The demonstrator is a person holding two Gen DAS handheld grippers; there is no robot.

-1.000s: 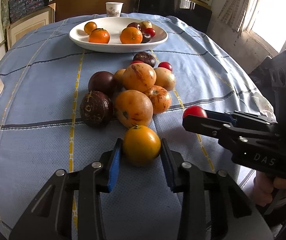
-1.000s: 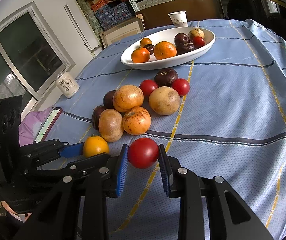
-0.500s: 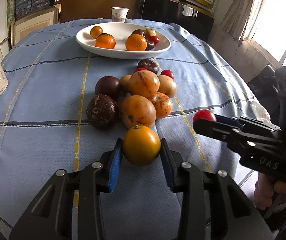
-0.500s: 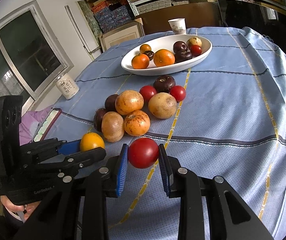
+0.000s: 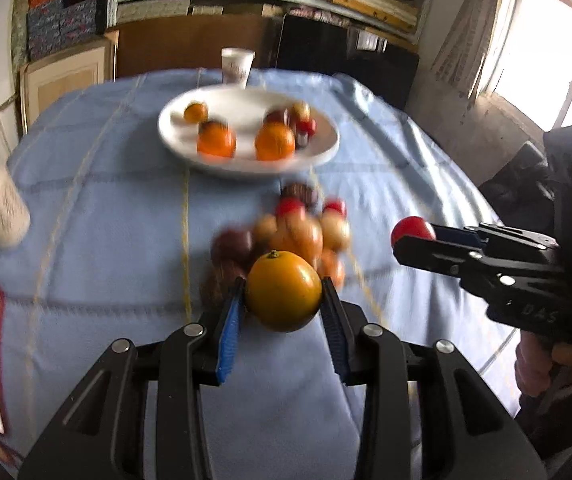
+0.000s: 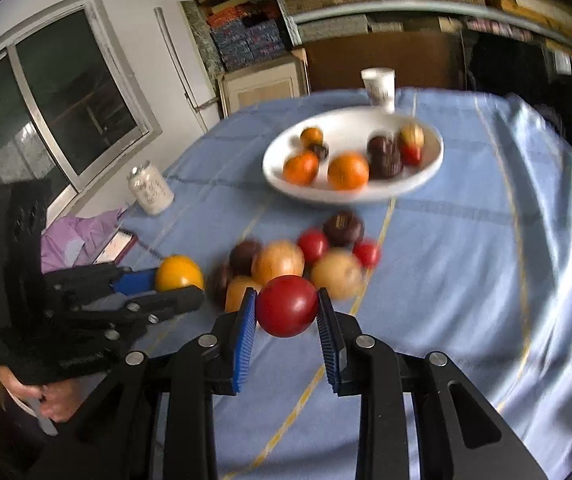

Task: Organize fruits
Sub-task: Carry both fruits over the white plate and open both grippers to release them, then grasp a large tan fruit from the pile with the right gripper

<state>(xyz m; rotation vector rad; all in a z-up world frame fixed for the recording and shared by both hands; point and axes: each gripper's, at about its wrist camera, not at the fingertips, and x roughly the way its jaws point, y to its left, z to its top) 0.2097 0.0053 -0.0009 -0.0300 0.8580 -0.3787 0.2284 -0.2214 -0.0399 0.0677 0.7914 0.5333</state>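
Left wrist view: I am gripping a yellow-orange fruit in the left gripper, pads pressing both its sides, above the blue tablecloth.
Beyond it: loose fruit pile blurring; white plate of fruit farther back, paper cup behind it.
Right wrist view: I am clamping a red tomato in the right gripper, jaws nearly closed on it.
To its left: the left gripper is holding its fruit beside the pile; jar near the window.
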